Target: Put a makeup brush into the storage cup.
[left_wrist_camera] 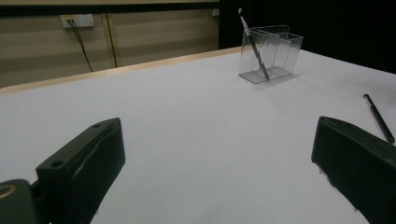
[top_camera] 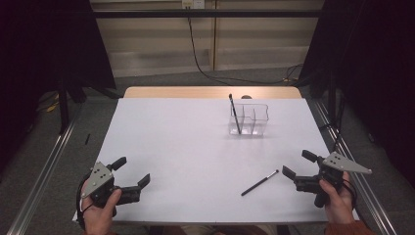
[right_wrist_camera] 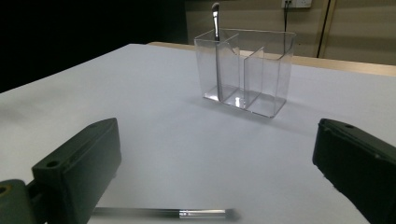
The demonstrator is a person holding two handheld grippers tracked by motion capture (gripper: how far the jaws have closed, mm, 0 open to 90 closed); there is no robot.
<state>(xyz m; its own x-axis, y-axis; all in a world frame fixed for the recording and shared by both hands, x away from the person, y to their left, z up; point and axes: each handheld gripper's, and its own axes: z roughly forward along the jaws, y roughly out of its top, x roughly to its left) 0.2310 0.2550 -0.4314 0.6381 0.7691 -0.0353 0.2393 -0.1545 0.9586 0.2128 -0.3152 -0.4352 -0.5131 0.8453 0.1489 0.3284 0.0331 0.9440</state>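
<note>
The right hand-held gripper (top_camera: 297, 170), jaws wide apart and empty, sits just at three o'clock of the brush (top_camera: 260, 182) lying flat on the tabletop (top_camera: 186, 147). Best to pinch mid-handle, squarely. The left hand-held gripper (top_camera: 132, 172) gapes empty too; the holder (top_camera: 249, 119) waits at twelve o'clock.

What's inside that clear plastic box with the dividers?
One slim makeup brush stands tilted in an end compartment of the clear organizer, its tip poking above the rim. The other compartments look empty. The walls are see-through, so nothing is hidden.
</note>
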